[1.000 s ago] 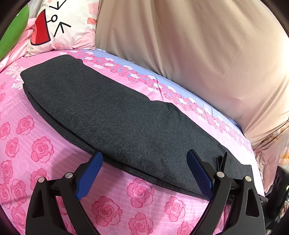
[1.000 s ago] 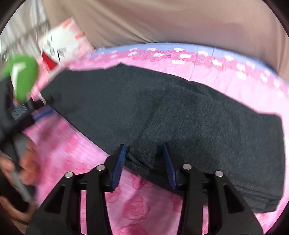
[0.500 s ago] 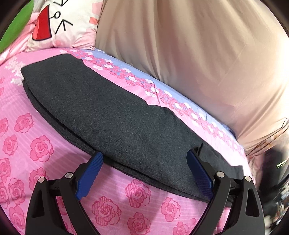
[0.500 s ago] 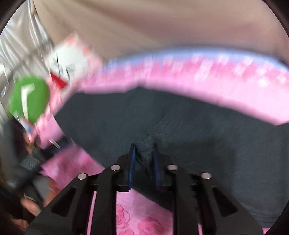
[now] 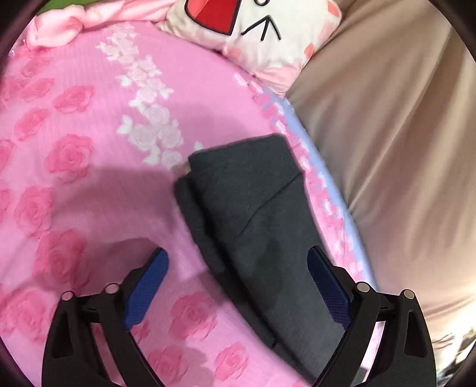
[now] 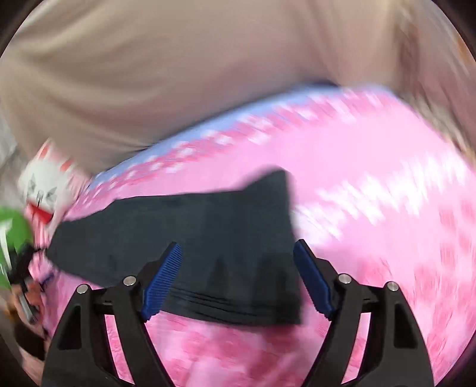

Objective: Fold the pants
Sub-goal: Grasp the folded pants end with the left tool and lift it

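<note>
- Two grippers are seen above a pink rose-print bedsheet (image 5: 74,184), each with blue pads on black fingers.
- Dark grey pants (image 5: 255,226) are laid folded into a stacked strip on the sheet, near its lilac border and a beige curtain (image 5: 386,148).
- The left gripper (image 5: 238,285) is held wide apart; nothing is pressed by its pads, and the pants are seen running between and beyond them.
- The right gripper (image 6: 238,277) has just been opened and is spread wide; the folded pants (image 6: 208,238) lie between its pads, unpinched.
- A cartoon-face pillow (image 5: 261,26) is seen at the head of the bed.
- The right wrist view is heavily blurred.
</note>
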The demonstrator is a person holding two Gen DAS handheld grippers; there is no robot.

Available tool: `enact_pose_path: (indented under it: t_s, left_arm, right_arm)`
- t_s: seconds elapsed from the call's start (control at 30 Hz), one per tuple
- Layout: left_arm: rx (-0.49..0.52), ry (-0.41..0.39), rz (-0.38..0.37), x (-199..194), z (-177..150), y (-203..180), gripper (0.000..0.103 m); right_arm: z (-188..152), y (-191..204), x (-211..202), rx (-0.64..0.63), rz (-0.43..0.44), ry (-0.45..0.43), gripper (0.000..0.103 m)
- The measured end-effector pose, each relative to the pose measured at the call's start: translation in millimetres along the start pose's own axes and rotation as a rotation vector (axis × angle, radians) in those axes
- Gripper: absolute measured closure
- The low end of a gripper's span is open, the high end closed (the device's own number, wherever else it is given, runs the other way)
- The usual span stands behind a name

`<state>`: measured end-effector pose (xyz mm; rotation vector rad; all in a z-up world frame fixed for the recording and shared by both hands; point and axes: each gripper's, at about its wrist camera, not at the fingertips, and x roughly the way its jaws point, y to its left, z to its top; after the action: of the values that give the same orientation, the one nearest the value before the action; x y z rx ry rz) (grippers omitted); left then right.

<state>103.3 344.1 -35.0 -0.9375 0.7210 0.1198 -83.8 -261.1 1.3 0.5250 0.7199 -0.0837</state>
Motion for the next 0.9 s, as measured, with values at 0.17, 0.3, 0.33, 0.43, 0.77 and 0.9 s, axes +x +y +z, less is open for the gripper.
enact_pose_path:
  t_s: [0.17, 0.3, 0.33, 0.43, 0.77, 0.9]
  left_arm:
    - [-0.001, 0.015, -0.086, 17.0, 1.5, -5.7, 0.026]
    - [0.028, 0.048, -0.040, 33.1, 0.3, -7.2, 0.091]
    - [0.009, 0.055, -0.055, 33.7, -1.4, -3.5, 0.091]
    - [-0.007, 0.056, -0.079, 27.0, 0.3, -4.0, 0.092]
    - [-0.007, 0.056, -0.043, 38.8, 4.5, -11.7, 0.071]
    - [0.011, 0.067, -0.043, 38.0, 2.9, -19.0, 0.090]
  right_arm:
    - [-12.8, -12.6, 27.3, 0.070, 0.092, 0.056, 0.026]
    - [-12.7, -7.3, 39.5, 0.057, 0.116, 0.085, 0.087]
    - [-12.2, -4.1, 38.5, 0.036, 0.100, 0.076, 0.087]
    - [-8.5, -0.8, 33.7, -0.003, 0.094, 0.068, 0.087]
    - [-13.4, -15.1, 30.3, 0.019, 0.111, 0.098, 0.071]
    - [-7.1, 6.7, 26.3, -0.064, 0.116, 0.076, 0.086]
